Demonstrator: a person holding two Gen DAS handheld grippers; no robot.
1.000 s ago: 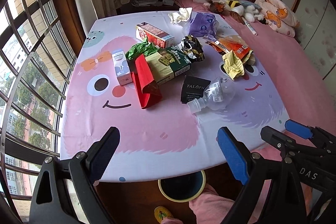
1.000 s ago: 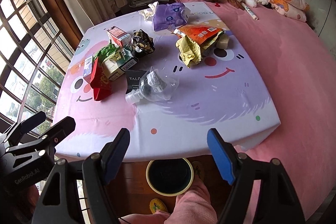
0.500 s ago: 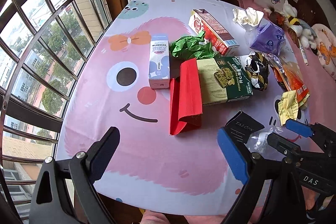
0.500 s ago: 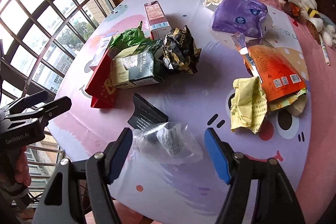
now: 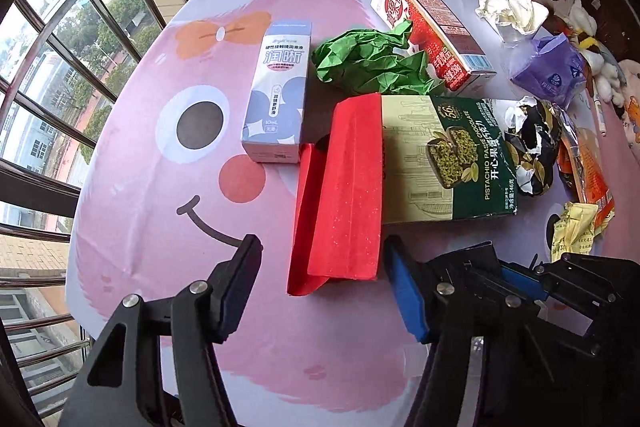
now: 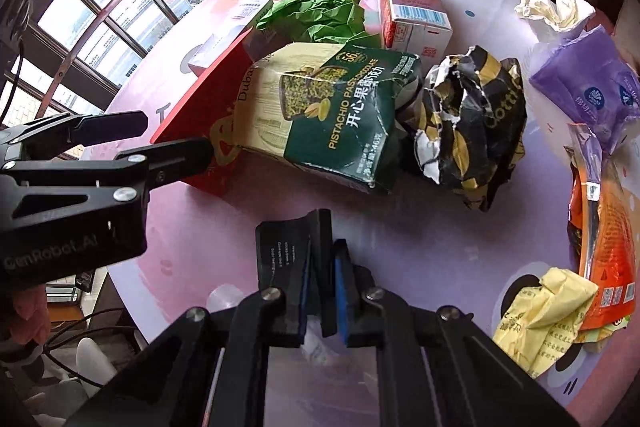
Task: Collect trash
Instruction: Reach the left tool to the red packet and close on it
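A red folded paper bag (image 5: 340, 195) lies on the cartoon tablecloth (image 5: 160, 227), partly over a green pistachio chocolate box (image 5: 448, 155). My left gripper (image 5: 320, 263) points down at the bag's near end. Its jaws are closing with that end between them, and the left pad still stands clear of it. In the right wrist view my right gripper (image 6: 322, 267) is closing, its pads pinching the edge of a small black box (image 6: 280, 247). A clear plastic bottle (image 6: 228, 297) lies mostly hidden under that gripper. The left gripper (image 6: 176, 135) shows beside the red bag (image 6: 200, 107).
More trash lies around: a white-blue box (image 5: 276, 99), green crumpled paper (image 5: 368, 63), a red carton (image 5: 432, 31), a black-gold wrapper (image 6: 472, 131), a purple tissue pack (image 6: 588, 87), an orange pouch (image 6: 604, 247) and yellow paper (image 6: 540, 315). Windows line the left side.
Both grippers came down and in over the table. The left jaws narrowed around the red bag's end. The right jaws went from wide open to closed on the black box.
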